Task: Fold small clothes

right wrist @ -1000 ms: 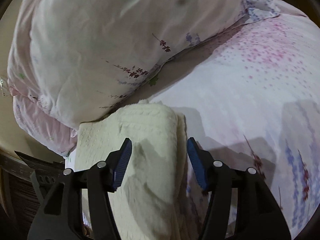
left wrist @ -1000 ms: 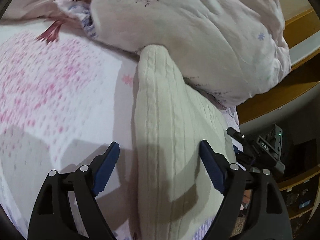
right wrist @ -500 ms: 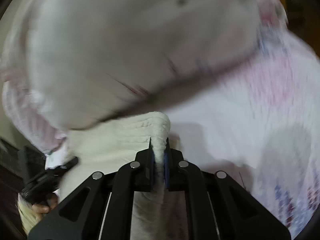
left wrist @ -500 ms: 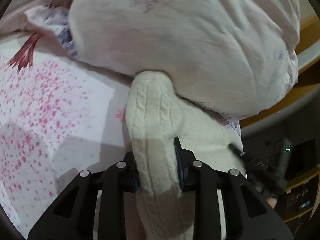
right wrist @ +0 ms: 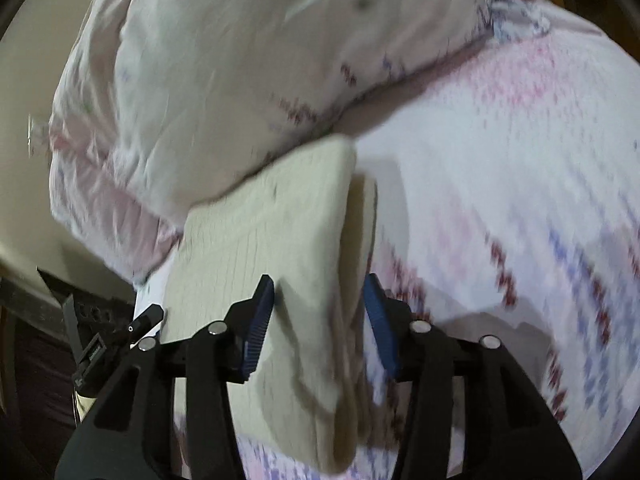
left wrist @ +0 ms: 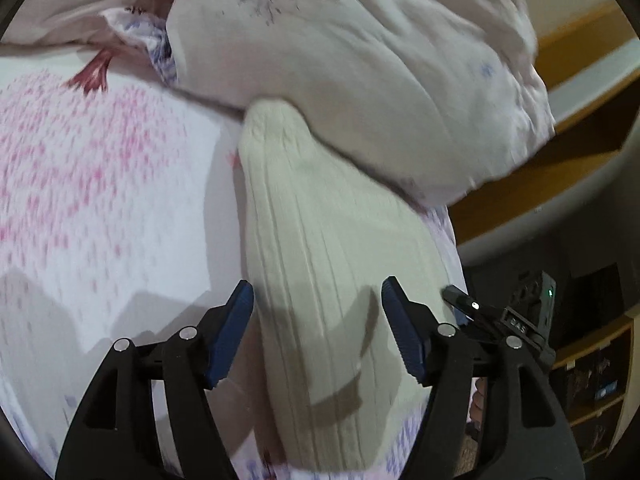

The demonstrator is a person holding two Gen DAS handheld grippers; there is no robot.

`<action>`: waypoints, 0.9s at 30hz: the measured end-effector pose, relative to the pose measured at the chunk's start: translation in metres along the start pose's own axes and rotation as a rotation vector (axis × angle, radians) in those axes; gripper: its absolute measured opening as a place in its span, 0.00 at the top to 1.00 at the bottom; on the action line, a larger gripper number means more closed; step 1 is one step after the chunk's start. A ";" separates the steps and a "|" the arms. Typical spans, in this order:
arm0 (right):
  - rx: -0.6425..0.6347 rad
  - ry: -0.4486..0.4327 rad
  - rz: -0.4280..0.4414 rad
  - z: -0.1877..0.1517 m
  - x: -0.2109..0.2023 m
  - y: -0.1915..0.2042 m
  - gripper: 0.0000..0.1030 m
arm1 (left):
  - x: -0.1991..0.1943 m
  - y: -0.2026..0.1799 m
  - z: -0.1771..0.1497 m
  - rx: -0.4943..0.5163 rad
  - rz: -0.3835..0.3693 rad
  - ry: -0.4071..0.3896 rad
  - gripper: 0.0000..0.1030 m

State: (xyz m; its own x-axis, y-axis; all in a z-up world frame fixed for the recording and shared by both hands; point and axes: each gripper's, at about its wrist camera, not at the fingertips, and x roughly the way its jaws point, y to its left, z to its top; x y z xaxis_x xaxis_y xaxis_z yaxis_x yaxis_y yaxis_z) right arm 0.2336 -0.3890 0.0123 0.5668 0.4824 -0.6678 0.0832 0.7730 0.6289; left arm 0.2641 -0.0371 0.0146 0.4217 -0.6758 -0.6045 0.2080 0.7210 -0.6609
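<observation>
Cream knit garment [left wrist: 320,264] lies folded on the floral sheet [left wrist: 100,184], far end at twelve o'clock tucked against the duvet [left wrist: 360,60]. Left gripper [left wrist: 318,332] and right gripper [right wrist: 320,320] both gape, empty. Risk: a careless regrip drags layers, undoing the fold.

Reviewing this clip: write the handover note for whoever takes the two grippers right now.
Left gripper: open, jaws either side of the cream knit garment, holding nothing.
Right gripper: open over the same garment's folded edge, empty.
The garment lies folded on the floral bedsheet, its far end against the rumpled duvet.
Done: it looks folded, layers stacked.
Left: check the fold is neat; no other clothes are in view.
</observation>
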 end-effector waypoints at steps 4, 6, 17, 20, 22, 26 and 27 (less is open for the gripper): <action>0.006 -0.061 -0.084 -0.008 -0.005 -0.003 0.94 | 0.004 -0.007 -0.024 0.094 0.089 -0.013 0.37; 0.029 -0.061 -0.101 -0.009 -0.010 -0.010 0.94 | 0.006 -0.010 -0.031 0.125 0.116 -0.028 0.36; -0.013 -0.051 -0.081 -0.050 -0.028 0.005 0.70 | -0.012 -0.014 -0.047 0.184 0.196 -0.035 0.28; -0.023 -0.045 -0.104 -0.060 -0.022 0.001 0.81 | -0.007 -0.019 -0.051 0.229 0.242 -0.046 0.28; -0.030 -0.055 -0.113 -0.064 -0.020 0.001 0.81 | -0.005 -0.022 -0.052 0.259 0.271 -0.051 0.28; -0.040 -0.071 -0.124 -0.068 -0.018 0.003 0.81 | 0.003 -0.025 -0.052 0.278 0.292 -0.055 0.27; -0.037 -0.071 -0.122 -0.068 -0.017 0.002 0.80 | 0.004 -0.026 -0.052 0.281 0.294 -0.056 0.27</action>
State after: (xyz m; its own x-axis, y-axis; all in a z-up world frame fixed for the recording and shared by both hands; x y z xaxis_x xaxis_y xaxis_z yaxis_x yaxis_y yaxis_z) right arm 0.1685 -0.3676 -0.0018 0.6109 0.3545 -0.7079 0.1255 0.8395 0.5287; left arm 0.2142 -0.0663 0.0062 0.5452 -0.4308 -0.7191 0.3011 0.9012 -0.3116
